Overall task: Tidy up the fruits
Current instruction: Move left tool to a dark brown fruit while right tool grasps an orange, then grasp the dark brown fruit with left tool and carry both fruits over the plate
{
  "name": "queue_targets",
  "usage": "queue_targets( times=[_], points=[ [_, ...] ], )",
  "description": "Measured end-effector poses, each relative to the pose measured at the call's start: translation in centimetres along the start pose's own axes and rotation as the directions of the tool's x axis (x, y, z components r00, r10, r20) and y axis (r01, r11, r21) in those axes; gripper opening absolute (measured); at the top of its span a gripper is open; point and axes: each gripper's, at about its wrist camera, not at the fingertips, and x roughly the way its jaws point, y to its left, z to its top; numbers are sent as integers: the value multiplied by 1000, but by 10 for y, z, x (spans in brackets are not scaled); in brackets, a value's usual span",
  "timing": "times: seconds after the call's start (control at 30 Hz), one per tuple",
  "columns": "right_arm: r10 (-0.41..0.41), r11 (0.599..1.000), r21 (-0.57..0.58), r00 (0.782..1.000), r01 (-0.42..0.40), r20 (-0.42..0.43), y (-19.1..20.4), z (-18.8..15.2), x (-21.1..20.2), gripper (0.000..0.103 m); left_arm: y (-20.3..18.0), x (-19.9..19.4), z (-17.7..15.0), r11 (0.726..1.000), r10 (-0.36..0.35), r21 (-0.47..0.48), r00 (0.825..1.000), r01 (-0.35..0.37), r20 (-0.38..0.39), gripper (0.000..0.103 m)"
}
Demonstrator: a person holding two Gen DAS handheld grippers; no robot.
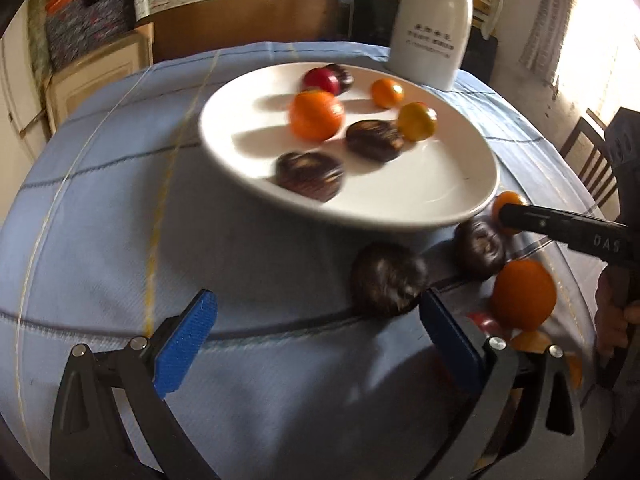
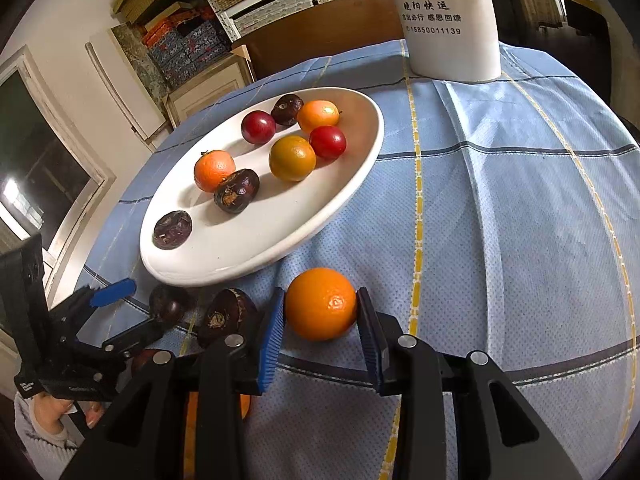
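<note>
A: Start at the right gripper [image 2: 320, 320]. What is it doing?

B: Its blue ribbed pads sit against both flanks of a round, glossy orange citrus fruit [image 2: 321, 304], so I read it as clenched on that fruit. The fruit looks to be resting on the worktop, covered by a pale blue checked tablecloth [image 2: 500, 208], not yet lifted.

A: And the left gripper [image 1: 316, 340]?

B: Released. Its jaws stand wide apart with only cloth between them. A dark brown, wrinkled round fruit [image 1: 386, 280] lies just beyond its right pad, and a second dark one [image 1: 480, 246] is near it, close under the plate's rim.

A: Where do the fruits go?

B: Judging by the task, onto the white oval ceramic plate [image 2: 224, 264], just beyond the orange. It already carries several pieces: oranges, red plums, dark wrinkled ones. Behind it stands a tall white jug with printed lettering [image 2: 452, 40].

A: So which step is this?

B: The pick of the orange, I'd say, with the grip just made. Next calls for a lift clear of the rim, then a carry to a bare patch near the plate's front edge, set down gently so it doesn't roll into its neighbours.
</note>
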Motion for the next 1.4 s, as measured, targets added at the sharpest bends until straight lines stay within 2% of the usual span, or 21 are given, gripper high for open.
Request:
queue_targets(
  times=[0.07, 0.13, 0.23, 0.33, 0.43, 0.5, 0.53, 0.57, 0.6, 0.63, 0.7, 0.83, 0.9, 1.0, 1.13, 1.2, 1.4],
  points=[
    [0, 1000, 0, 1000, 0, 0, -1, 0, 0, 36, 0, -3, -2, 1000, 23, 3, 1000, -23, 14, 99],
    [1, 1000, 1, 1000, -1, 0, -1, 0, 0, 36, -10, -8, -1, 997, 59, 49, 997, -62, 51, 99],
    [-1, 1000, 0, 1000, 1, 0, -1, 0, 0, 36, -23, -9, 1, 994, 47, 97, 996, -55, 78, 98],
    [-7, 1000, -5, 1000, 7, 2, 0, 0, 0, 36, -28, -1, 10, 991, 80, 102, 994, -87, 73, 98],
    [-6, 1000, -3, 1000, 6, 2, -1, 0, 0, 36, -18, 10, 18, 998, 40, 48, 999, -42, 28, 99],
    [-4, 1000, 0, 1000, 4, 1, -1, 0, 0, 36, -10, 13, 17, 999, -18, 27, 1000, 18, -1, 97],
    [-4, 1000, 0, 1000, 4, 1, -1, 0, 0, 36, -7, 13, 16, 999, -41, 25, 999, 41, -5, 93],
    [-3, 1000, 1, 1000, 3, 0, -1, 0, -1, 36, -5, 10, 14, 998, -57, 26, 998, 57, 1, 73],
    [-2, 1000, 2, 1000, 2, 0, -1, 0, -1, 36, -3, 7, 13, 997, -66, 26, 998, 66, 7, 48],
    [-1, 1000, 4, 1000, 1, -1, -1, 0, -1, 36, 2, 4, 11, 995, -102, 6, 995, 102, 8, 40],
    [1, 1000, 6, 1000, -1, -2, -2, 0, 0, 36, 6, 3, 8, 991, -130, -17, 991, 130, 13, 40],
    [0, 1000, 6, 1000, 0, -1, -2, 0, 0, 36, -3, 6, 9, 996, -84, 3, 996, 84, 32, 43],
    [-1, 1000, 5, 1000, 1, 0, -2, -1, -1, 36, -5, 8, 12, 1000, -10, 9, 999, 10, 35, 61],
    [0, 1000, 5, 1000, 0, -1, -2, 0, 0, 36, 2, 10, 14, 1000, -24, -16, 999, 25, 30, 63],
    [1, 1000, 7, 1000, -1, -2, -2, 0, 0, 36, -1, 11, 14, 1000, 6, 29, 1000, -6, 19, 58],
    [3, 1000, 9, 1000, -2, -2, -2, 0, 0, 36, -1, 7, 11, 999, -15, 37, 1000, 14, 20, 43],
    [7, 1000, 14, 1000, -7, -4, -2, -1, 0, 36, -2, -7, -1, 998, 42, 54, 998, -45, 50, 42]
  ],
)
